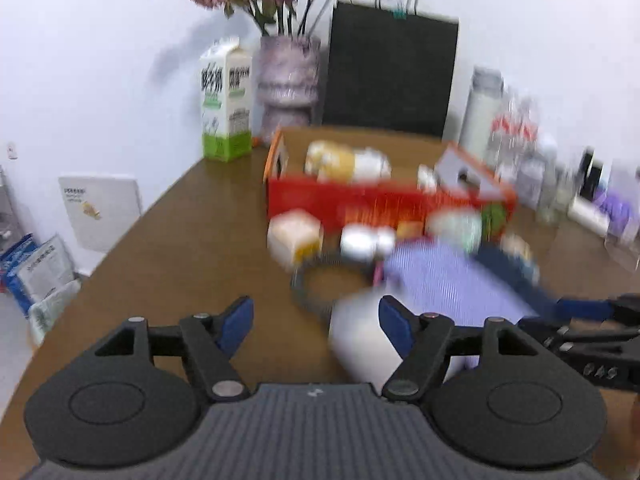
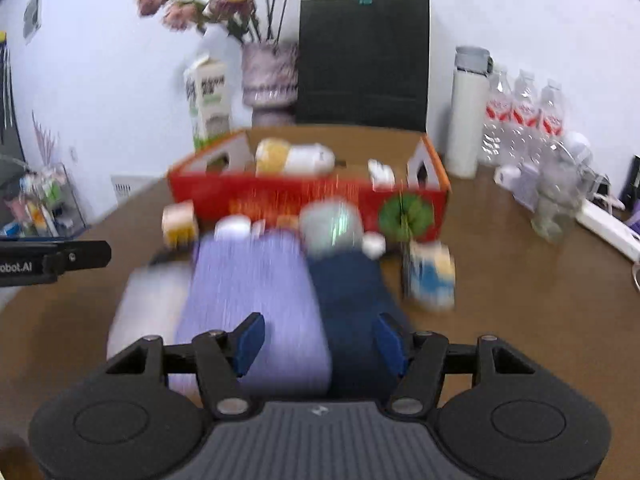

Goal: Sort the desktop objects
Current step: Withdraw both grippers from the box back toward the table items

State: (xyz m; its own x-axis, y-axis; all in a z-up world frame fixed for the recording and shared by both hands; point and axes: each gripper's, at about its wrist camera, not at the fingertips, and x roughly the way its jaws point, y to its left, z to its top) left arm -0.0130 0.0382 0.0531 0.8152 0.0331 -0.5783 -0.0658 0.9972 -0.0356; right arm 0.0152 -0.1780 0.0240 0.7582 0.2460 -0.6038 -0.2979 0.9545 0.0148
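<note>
Both views are motion-blurred. A red cardboard box (image 1: 384,204) (image 2: 304,196) stands mid-table with a yellow-and-white bottle (image 1: 348,162) (image 2: 294,158) inside. In front of it lie a lilac book (image 1: 452,284) (image 2: 252,300), a dark blue book (image 2: 352,300), a white cup (image 1: 362,340), a small yellow-white carton (image 1: 294,236) (image 2: 180,224), a pale green object (image 2: 332,226) and a blue-yellow carton (image 2: 432,276). My left gripper (image 1: 316,320) is open, empty, the cup at its right finger. My right gripper (image 2: 320,340) is open over the two books.
At the table's back stand a milk carton (image 1: 226,100), a vase of dried roses (image 1: 286,80), a black paper bag (image 1: 390,68), a white flask (image 2: 468,112) and water bottles (image 2: 520,116). A dark coiled ring (image 1: 316,284) lies by the cup. A power strip (image 2: 608,224) lies right.
</note>
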